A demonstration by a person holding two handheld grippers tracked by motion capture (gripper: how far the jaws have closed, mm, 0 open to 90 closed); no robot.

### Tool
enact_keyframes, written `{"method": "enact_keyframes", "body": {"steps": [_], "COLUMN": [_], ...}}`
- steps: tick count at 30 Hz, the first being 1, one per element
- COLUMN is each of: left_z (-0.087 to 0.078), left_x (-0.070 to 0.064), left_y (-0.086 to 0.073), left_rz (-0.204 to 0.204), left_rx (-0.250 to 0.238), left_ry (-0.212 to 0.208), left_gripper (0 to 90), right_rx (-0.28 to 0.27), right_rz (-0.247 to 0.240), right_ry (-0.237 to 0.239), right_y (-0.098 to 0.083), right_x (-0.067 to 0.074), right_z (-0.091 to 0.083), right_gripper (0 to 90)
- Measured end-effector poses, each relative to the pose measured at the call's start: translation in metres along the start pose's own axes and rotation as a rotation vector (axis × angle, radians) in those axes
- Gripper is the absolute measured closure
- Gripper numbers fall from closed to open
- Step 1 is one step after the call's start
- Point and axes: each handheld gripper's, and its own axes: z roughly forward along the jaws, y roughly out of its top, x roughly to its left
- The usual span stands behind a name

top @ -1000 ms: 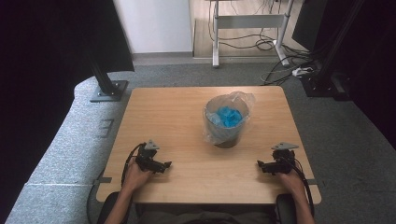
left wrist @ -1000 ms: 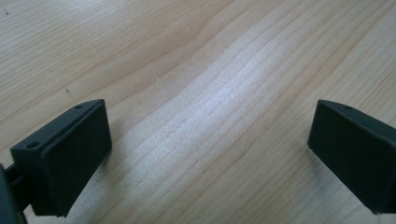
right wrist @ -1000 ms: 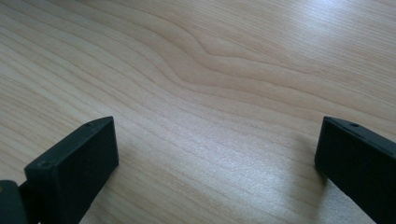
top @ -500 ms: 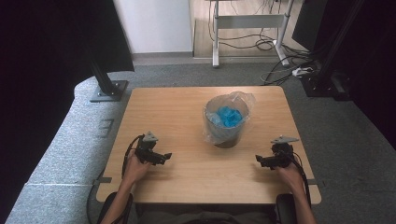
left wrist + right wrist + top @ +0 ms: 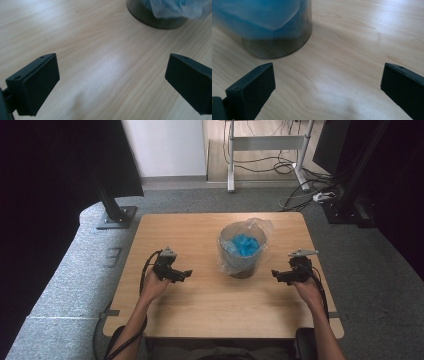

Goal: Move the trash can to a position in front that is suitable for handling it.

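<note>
A small grey bin (image 5: 243, 262) lined with a clear plastic bag (image 5: 262, 231) stands on the wooden table (image 5: 220, 305), right of centre. Something blue (image 5: 245, 245) lies inside it. In the high view my left gripper (image 5: 186, 274) sits left of the bin, pointing right toward it. My right gripper (image 5: 275, 274) is just right of the bin, pointing left at it. Both are open with nothing between the jaws. The bin's base (image 5: 155, 21) appears at the top of the left gripper view. In the right gripper view the bin (image 5: 278, 37) stands close at upper left.
A black stand base (image 5: 116, 216) rests on the grey floor left of the table. Behind the table are a desk frame (image 5: 265, 142) and loose cables (image 5: 305, 190). Bare tabletop lies in front of the bin and at the far left.
Both hands have moved inward and slightly forward toward the bin. Both grippers remain open.
</note>
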Motion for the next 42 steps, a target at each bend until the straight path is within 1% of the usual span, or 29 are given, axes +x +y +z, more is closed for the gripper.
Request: {"method": "enact_keyframes", "body": {"steps": [2, 7, 10, 15, 18, 22, 28, 31, 35, 36, 37, 41, 42], "left_z": [0.003, 0.011, 0.018, 0.029, 0.036, 0.043, 0.053, 0.06, 0.071, 0.074, 0.076, 0.082, 0.083], "left_x": [0.001, 0.001, 0.001, -0.001, -0.003, -0.005, -0.003, -0.002, -0.001, -0.001, -0.002, -0.003, -0.003], "left_y": [0.007, 0.025, 0.036, 0.053, 0.062, 0.075, 0.089, 0.094, 0.099, 0.1, 0.102, 0.106, 0.107], "left_rz": [0.002, 0.007, 0.016, 0.037, 0.051, 0.074, 0.068, 0.056, 0.046, 0.046, 0.052, 0.08, 0.088], "left_rx": [-0.001, -0.027, -0.031, -0.028, -0.024, -0.019, -0.028, -0.04, -0.04, -0.04, -0.039, -0.025, -0.017], "left_ry": [0.0, 0.0, 0.001, 0.001, 0.007, 0.022, 0.032, 0.03, 0.027, 0.026, 0.026, 0.039, 0.059], "left_gripper": [0.0, 0.0, 0.0, 0.0, 0.0, 0.0, 0.0, 0.0, 0.0, 0.0, 0.0, 0.0, 0.0], "right_rx": [0.001, 0.003, 0.012, 0.003, 0.001, -0.015, -0.038, -0.042, -0.052, -0.053, -0.051, -0.049, -0.05], "right_rz": [0.002, 0.014, 0.015, 0.036, 0.037, 0.051, 0.068, 0.066, 0.064, 0.061, 0.056, 0.058, 0.055], "right_ry": [-0.008, -0.013, -0.029, -0.046, -0.063, -0.081, -0.078, -0.08, -0.064, -0.068, -0.072, -0.059, -0.055], "right_y": [0.006, 0.019, 0.025, 0.033, 0.04, 0.049, 0.057, 0.061, 0.066, 0.067, 0.068, 0.07, 0.071], "right_x": [-0.002, -0.006, -0.008, -0.013, -0.016, -0.02, -0.023, -0.022, -0.02, -0.019, -0.018, -0.016, -0.015], "right_z": [0.003, 0.013, 0.02, 0.03, 0.036, 0.042, 0.049, 0.053, 0.058, 0.059, 0.06, 0.063, 0.064], "right_gripper": [0.0, 0.0, 0.0, 0.0, 0.0, 0.0, 0.0, 0.0, 0.0, 0.0, 0.0, 0.1, 0.4]}}
